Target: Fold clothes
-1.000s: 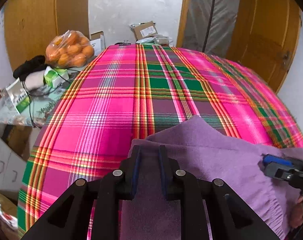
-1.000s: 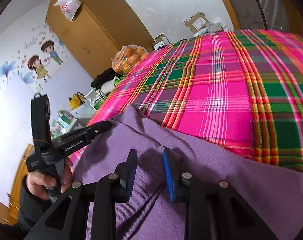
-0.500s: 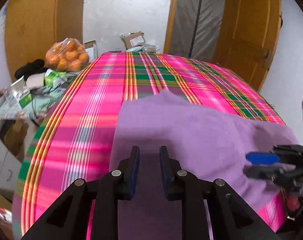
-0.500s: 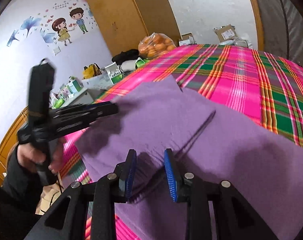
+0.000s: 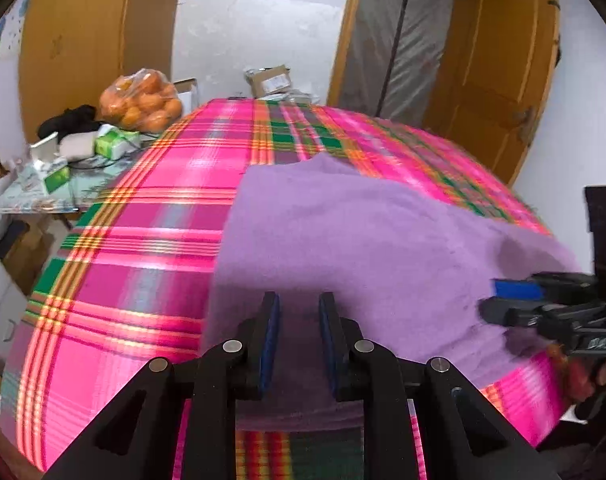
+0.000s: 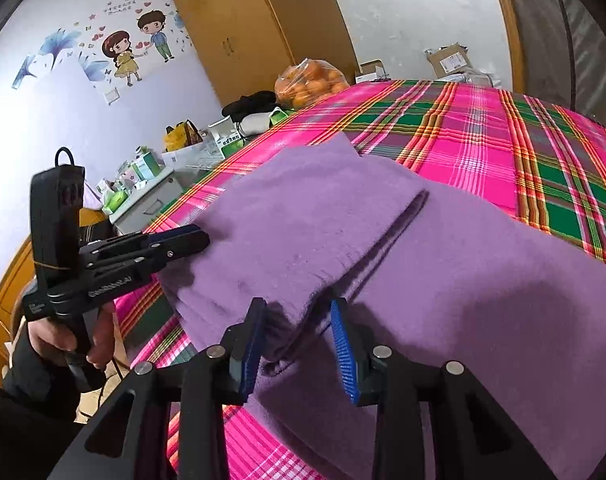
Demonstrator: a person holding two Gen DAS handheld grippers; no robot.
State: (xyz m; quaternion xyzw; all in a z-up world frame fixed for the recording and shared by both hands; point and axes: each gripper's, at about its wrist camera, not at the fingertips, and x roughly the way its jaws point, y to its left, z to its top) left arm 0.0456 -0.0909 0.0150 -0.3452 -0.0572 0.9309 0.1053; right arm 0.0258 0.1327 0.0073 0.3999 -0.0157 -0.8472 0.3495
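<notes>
One fold of the purple sweater [image 6: 303, 224] lies flat on the plaid bed [image 6: 483, 148]. My right gripper [image 6: 299, 344] has just been widening, free of the cloth; my left gripper [image 5: 299, 340] stands narrow, holding nothing. More folds remain.

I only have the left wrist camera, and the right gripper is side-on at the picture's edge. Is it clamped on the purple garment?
Observer: No. The right gripper has just been opening its jaws; a corner of the folded flap lies between them, unpinched.
Operator: Does that flap lie flat?
Observer: Mostly. It rests on the rest of the purple garment, and its long edge shows as a dark crease running away from the right gripper.
</notes>
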